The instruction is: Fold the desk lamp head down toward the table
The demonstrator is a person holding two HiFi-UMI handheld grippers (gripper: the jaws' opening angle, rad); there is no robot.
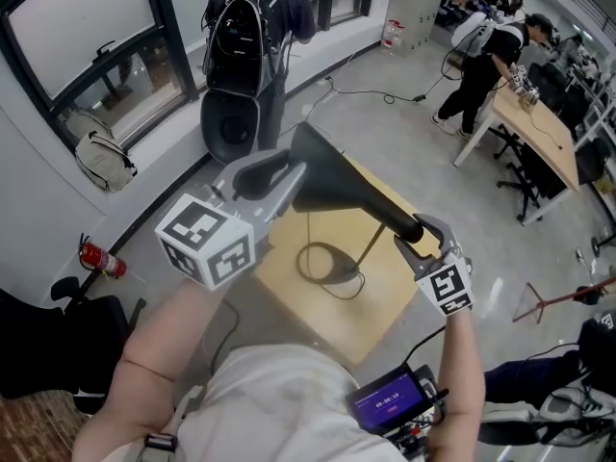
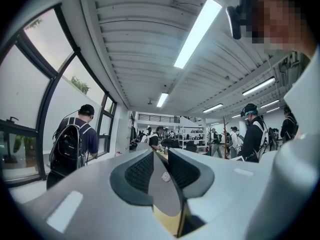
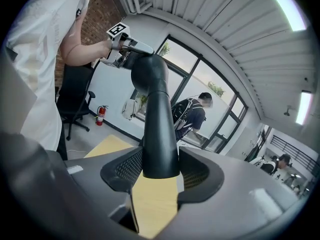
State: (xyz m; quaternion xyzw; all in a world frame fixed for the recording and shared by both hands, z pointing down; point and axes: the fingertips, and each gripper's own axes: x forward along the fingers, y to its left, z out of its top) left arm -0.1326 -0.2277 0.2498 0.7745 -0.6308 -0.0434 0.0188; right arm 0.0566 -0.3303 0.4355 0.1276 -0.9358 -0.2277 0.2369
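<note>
A black desk lamp stands on a small wooden table (image 1: 385,296), its ring-shaped base (image 1: 327,263) resting on the top with a thin stem rising from it. The lamp head (image 1: 342,186) is a long tapered black shade, lifted and slanting across the table. My left gripper (image 1: 289,166) is shut on the head's wide flat end, which appears edge-on between its pads (image 2: 167,194). My right gripper (image 1: 416,231) is shut on the narrow end of the head (image 3: 157,129), close to the stem joint. Seen from the right gripper view, the left gripper (image 3: 131,48) clamps the far tip.
A person with a black backpack (image 1: 252,27) stands just beyond the table by the windows. A red fire extinguisher (image 1: 101,258) and a black office chair (image 1: 58,335) are at the left. A small screen device (image 1: 390,402) hangs near my waist. More people work at a desk (image 1: 539,123) far right.
</note>
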